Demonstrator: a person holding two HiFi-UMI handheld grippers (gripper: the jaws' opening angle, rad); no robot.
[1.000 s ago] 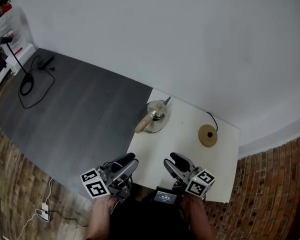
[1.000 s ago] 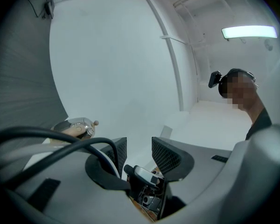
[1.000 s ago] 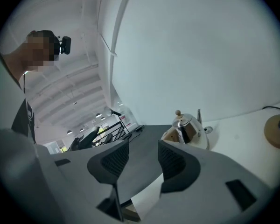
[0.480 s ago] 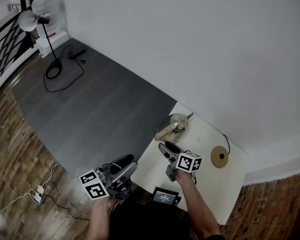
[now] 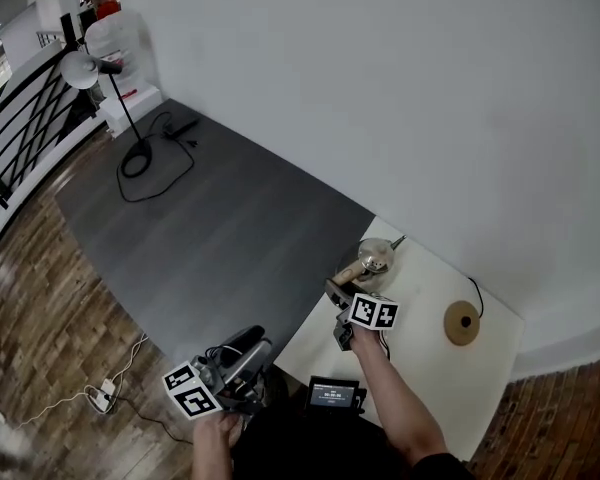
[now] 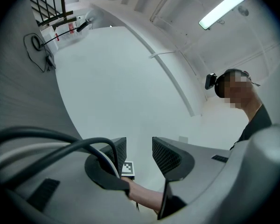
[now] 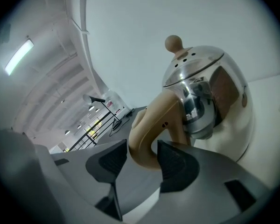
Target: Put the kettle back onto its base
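Observation:
A shiny steel kettle (image 5: 374,256) with a tan handle (image 5: 348,272) stands on the white table (image 5: 420,368) near its far left corner. Its round tan base (image 5: 462,323) with a black cord lies apart to the right. My right gripper (image 5: 335,290) has reached the handle. In the right gripper view the handle (image 7: 149,134) stands between the opening jaws of the right gripper (image 7: 141,148), with the kettle body (image 7: 210,101) just beyond; the pads do not clamp it. My left gripper (image 5: 255,340) hangs off the table's left edge, open and empty (image 6: 138,146).
A small black screen device (image 5: 332,394) sits at the table's near edge. Left of the table lies grey floor (image 5: 220,228), with a floor lamp (image 5: 85,68) and a coiled cable (image 5: 140,158) far off. A white wall (image 5: 430,88) runs behind the table.
My right gripper has moved from the table's near edge forward to the kettle's handle. The left gripper stayed low at the left, and the head view swung so the table sits further right.

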